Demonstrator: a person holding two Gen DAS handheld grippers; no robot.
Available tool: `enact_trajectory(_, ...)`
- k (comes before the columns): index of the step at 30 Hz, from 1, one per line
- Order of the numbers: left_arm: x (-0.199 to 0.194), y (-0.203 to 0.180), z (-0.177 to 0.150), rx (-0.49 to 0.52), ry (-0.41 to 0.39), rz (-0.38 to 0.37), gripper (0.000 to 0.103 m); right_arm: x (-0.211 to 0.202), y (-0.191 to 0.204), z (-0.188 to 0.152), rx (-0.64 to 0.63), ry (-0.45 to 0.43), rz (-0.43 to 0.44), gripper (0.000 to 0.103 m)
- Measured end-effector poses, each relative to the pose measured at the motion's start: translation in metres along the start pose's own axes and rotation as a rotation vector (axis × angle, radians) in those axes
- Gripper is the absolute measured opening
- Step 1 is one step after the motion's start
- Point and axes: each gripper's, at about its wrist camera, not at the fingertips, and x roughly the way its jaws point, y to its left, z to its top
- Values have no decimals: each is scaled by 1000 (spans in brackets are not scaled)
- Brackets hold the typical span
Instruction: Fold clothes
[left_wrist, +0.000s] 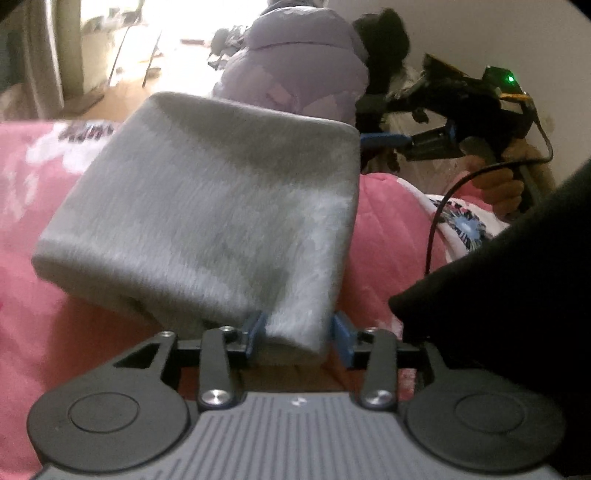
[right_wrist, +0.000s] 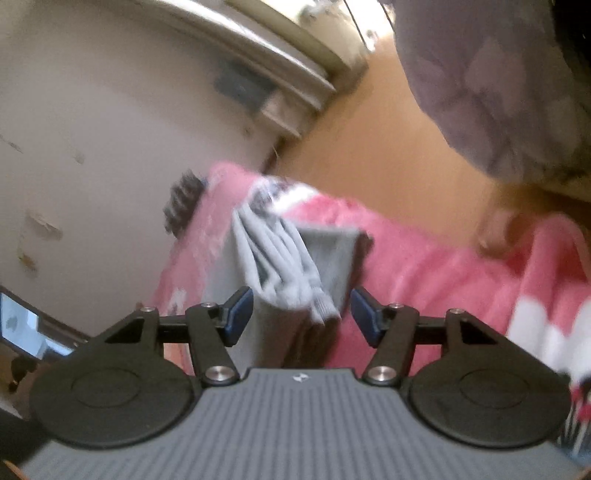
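A folded grey fleecy garment (left_wrist: 207, 206) lies on the pink flowered bedspread (left_wrist: 55, 295). My left gripper (left_wrist: 298, 332) is open, its blue pads standing at either side of the garment's near corner, with a small gap at the right pad. In the right wrist view the same grey garment (right_wrist: 325, 258) shows its ribbed, bunched end hanging down between the pads of my right gripper (right_wrist: 302, 317), which is open and not pressing on it. The left wrist view shows the right gripper (left_wrist: 391, 141) beside the garment's far right corner, held by a hand (left_wrist: 498, 188).
A lilac padded jacket (left_wrist: 295, 62) lies beyond the bed. A black sleeve or cloth (left_wrist: 517, 295) fills the right edge, with a black cable (left_wrist: 436, 229) beside it. A white wall (right_wrist: 92, 129) and wooden floor (right_wrist: 388, 147) border the bed (right_wrist: 424, 266).
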Motion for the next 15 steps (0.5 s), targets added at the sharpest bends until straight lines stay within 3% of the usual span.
enact_trajectory(4, -9, 13, -6, -146, 3, -45, 52, 26, 5, 21, -97, 55, 74, 69)
enact_trajectory(9, -16, 40, -24, -413, -62, -121, 54, 81, 2, 50, -173, 295, 64, 75)
enact_trajectory(15, -2, 55, -35, -626, -97, -153, 54, 127, 11, 65, -264, 552, 21, 85)
